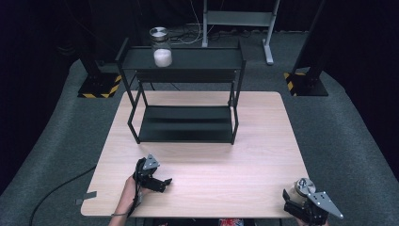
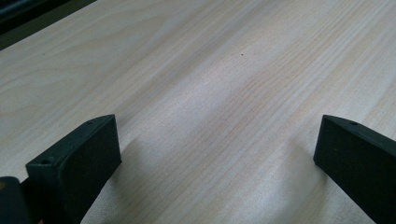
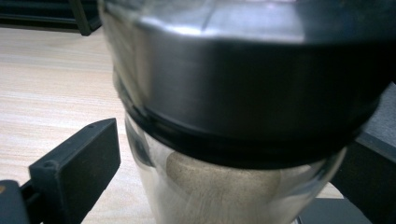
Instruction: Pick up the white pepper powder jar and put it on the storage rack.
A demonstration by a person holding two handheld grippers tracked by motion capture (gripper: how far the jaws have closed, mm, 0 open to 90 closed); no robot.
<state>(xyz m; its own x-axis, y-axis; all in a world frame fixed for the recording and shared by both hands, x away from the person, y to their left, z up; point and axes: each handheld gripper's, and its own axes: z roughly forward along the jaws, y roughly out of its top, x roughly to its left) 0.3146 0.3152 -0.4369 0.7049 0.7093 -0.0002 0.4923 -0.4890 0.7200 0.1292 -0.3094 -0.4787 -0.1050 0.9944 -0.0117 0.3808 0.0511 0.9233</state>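
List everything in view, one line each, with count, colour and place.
Light wooden table: one, pale wood, centre of the high view.
Black two-tier metal shelf rack: one, black, far half of the table.
Clear glass jar of white powder with a silver lid: one, on the rack's top tier, left side.
Clear glass jar of tan powder with a metal lid: one, at the table's near right corner, between the right tool's jaws.
Left tool: one, black, open over bare wood.
Right tool: one, black, jaws either side of the tan jar; grip unclear.

Black shelf (image 1: pixel 186 123) on table (image 1: pixel 244 160), white-filled jar (image 1: pixel 162 47) on top
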